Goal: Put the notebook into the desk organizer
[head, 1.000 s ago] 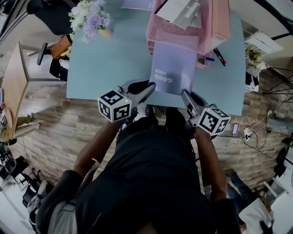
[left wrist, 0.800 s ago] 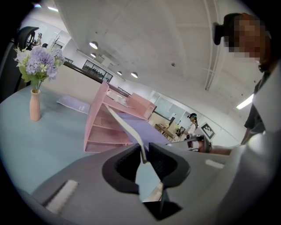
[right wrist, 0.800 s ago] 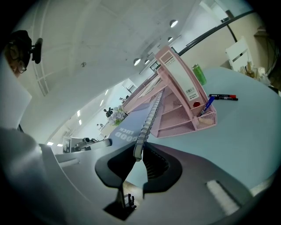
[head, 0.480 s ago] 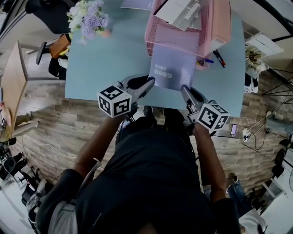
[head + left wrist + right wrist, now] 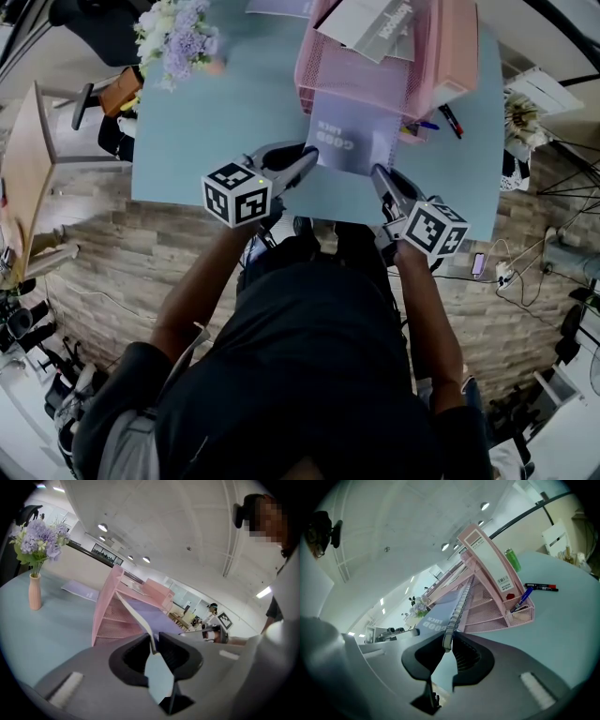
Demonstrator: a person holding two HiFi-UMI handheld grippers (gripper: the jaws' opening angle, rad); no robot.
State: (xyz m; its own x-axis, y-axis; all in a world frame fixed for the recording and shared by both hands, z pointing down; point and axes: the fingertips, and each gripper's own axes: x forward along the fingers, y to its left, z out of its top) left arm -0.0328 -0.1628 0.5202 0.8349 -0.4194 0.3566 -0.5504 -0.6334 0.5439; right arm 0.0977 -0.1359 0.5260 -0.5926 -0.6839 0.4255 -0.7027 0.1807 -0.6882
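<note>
Head view: notebook point(image 5: 349, 145) sits partway inside a tray of the pink desk organizer point(image 5: 361, 80); slide it straight and level.
Left gripper view: left gripper point(image 5: 153, 644) is clamped on the notebook's corner.
Right gripper view: right gripper point(image 5: 447, 641) pinches the spiral binding point(image 5: 457, 611); advance both together.

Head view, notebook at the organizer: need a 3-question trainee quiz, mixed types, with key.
1. True or false: only the left gripper has its jaws shut on the notebook.
2. Which gripper holds the notebook's spiral-bound edge? A) left gripper B) right gripper C) neither
3. Fill in: the notebook's far end is tucked into the front of the pink ___.
Key: 1. False: both grippers are shut on it, one at each near corner. 2. B. 3. desk organizer.
</note>
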